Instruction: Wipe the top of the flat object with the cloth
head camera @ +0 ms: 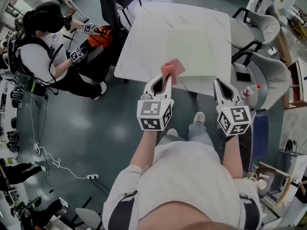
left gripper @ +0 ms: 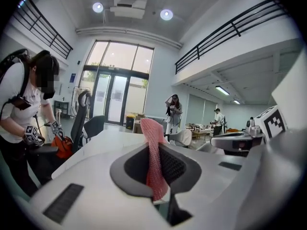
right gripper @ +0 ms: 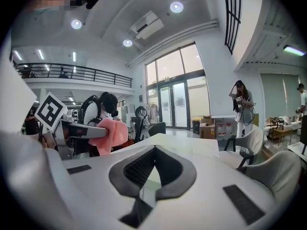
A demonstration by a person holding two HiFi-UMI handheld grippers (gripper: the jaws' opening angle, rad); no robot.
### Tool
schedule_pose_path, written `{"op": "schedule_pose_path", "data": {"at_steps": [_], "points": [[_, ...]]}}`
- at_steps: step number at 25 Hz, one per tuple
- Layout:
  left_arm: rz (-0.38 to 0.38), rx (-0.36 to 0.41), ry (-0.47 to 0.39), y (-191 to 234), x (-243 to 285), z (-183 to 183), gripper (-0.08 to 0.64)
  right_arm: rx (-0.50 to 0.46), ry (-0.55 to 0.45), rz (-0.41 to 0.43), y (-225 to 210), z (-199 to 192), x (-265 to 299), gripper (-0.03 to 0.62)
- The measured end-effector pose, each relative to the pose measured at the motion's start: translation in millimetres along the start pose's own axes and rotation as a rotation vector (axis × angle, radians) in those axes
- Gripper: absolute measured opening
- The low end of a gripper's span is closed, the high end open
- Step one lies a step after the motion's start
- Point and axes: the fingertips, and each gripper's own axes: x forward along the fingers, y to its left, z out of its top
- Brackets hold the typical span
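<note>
While the left gripper [head camera: 164,78] pinches a pink cloth [head camera: 173,69] between its closed jaws, the fabric stands up out of the pads in a narrow fold, as the left gripper view shows. From the head view the cloth hangs at the near left corner of the flat object [head camera: 201,51], a pale cream board lying on the right half of the white table [head camera: 144,47]; whether the cloth touches the board cannot be told. The right gripper [head camera: 218,82] is held over the table's near edge, just off the board's near right corner, with its jaws pressed together at the tips and nothing between them. Both grippers sit side by side, well apart from each other. Nothing lies on top of the board, and only the cloth itself overlaps its corner. Round the table stand a black office chair [head camera: 109,6] at the far left and two grey armchairs [head camera: 259,28] at the right, the nearer one beside a spray bottle [head camera: 250,90] with a red cap. To the left, well clear of the table, another person [head camera: 43,56] with a backpack bends toward an orange bag [head camera: 101,36]. A white power strip [head camera: 92,177] and its cable lie on the dark floor.
</note>
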Motion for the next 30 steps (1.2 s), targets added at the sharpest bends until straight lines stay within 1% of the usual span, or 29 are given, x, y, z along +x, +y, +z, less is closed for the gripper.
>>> {"op": "schedule_pose_path", "data": {"at_steps": [8, 11, 16, 23, 26, 30], "points": [[-0.010, 0.074, -0.125, -3, -39, 29, 0.035, -0.043, -0.061, -0.025, 19, 15, -24, 0.011], [-0.013, 0.089, -0.165, -2, -53, 37, 0.035, -0.043, -0.090, -0.029, 28, 23, -30, 0.011], [-0.019, 0.099, -0.195, -4, -63, 39, 0.035, -0.053, -0.112, -0.029, 35, 31, -35, 0.011], [-0.031, 0.097, -0.206, -1, -70, 38, 0.035, -0.052, -0.127, -0.013, 49, 31, -36, 0.011], [-0.030, 0.101, -0.211, -1, -67, 40, 0.035, -0.056, -0.132, -0.010, 48, 33, -34, 0.011], [-0.034, 0.076, -0.215, 3, -70, 39, 0.035, -0.065, -0.134, -0.013, 52, 34, -35, 0.011]]}}
